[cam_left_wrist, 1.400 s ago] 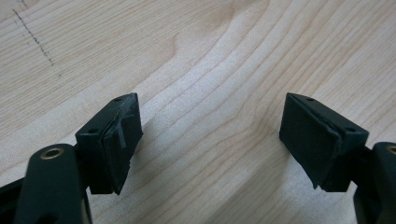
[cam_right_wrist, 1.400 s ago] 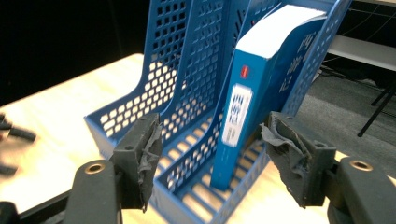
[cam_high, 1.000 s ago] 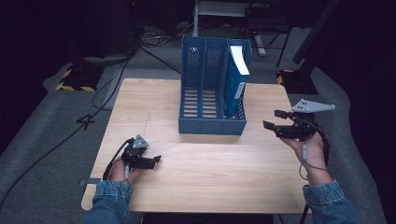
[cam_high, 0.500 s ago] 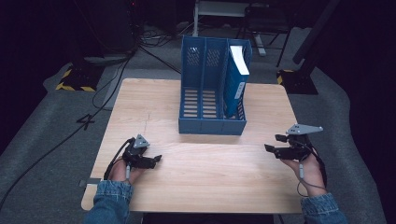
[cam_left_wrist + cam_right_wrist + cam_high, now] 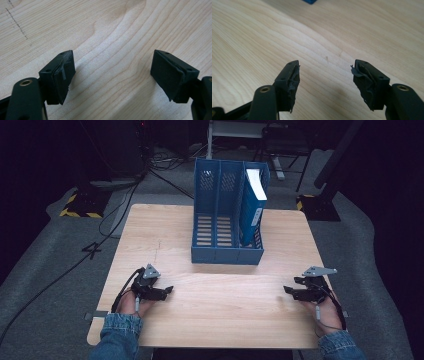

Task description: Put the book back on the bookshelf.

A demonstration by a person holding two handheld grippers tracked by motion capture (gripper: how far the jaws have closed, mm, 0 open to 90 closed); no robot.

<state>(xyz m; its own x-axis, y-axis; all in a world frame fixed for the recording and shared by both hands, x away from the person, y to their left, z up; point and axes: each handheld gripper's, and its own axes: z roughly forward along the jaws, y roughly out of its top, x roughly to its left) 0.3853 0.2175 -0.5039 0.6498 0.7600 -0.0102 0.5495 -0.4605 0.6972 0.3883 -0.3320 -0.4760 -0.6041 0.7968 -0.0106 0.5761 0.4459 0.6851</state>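
The book [image 5: 253,202] stands upright in the right-hand compartment of the blue file rack [image 5: 227,255], at the far middle of the wooden table [image 5: 220,320], well apart from both grippers.

The right gripper [image 5: 325,72] has its jaws apart with nothing but bare wood between them; they have just been closing a little, and the gap is moderate. Torn black tape hangs from the inner faces of its pads [image 5: 292,77]. In the high view the right gripper [image 5: 292,291] sits low over the table near the right front edge, jaws pointing toward the middle, with a grey three-cornered plate on top. Whether it rests on the wood or hangs just above it is hard to tell from here. A corner of the rack shows at the top edge of the right gripper view.

The left gripper [image 5: 112,72] has its jaws wide apart, wider than the right's, and holds nothing; bare wood grain lies between the pads. In the high view the left gripper [image 5: 167,291] lies near the left front edge, jaws pointing right, held in a hand with a denim sleeve [image 5: 116,337] behind it.

Dark floor with cables surrounds the table.
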